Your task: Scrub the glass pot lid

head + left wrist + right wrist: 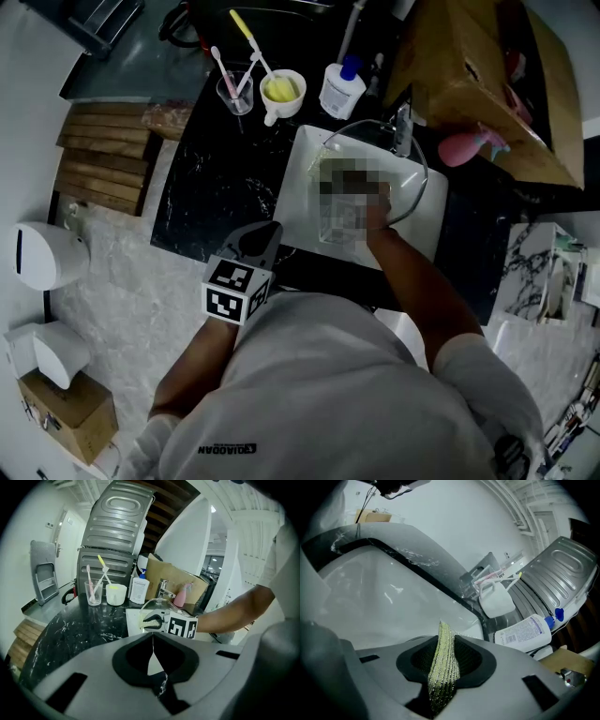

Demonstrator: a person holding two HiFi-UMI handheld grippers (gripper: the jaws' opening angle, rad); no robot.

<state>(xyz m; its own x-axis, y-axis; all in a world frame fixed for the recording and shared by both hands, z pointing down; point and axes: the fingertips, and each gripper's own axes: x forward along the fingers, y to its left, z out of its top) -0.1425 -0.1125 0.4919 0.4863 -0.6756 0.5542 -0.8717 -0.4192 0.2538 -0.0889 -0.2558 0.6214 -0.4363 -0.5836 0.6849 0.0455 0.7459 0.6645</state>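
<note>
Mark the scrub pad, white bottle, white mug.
scrub pad (444,667), right gripper view, middle of its ribbed face.
white bottle (521,633), right gripper view, label.
white mug (116,595), left gripper view, side wall.

Right gripper (149,620) can't be made out in head view. Glass pot lid (409,187) shows only a rim arc there, 1 o'clock of centre. Left gripper view: lid's lower half hidden behind that gripper. Right gripper view: scrub pad (443,665) base buried between jaws; bottle (525,632) print too small to read.
</note>
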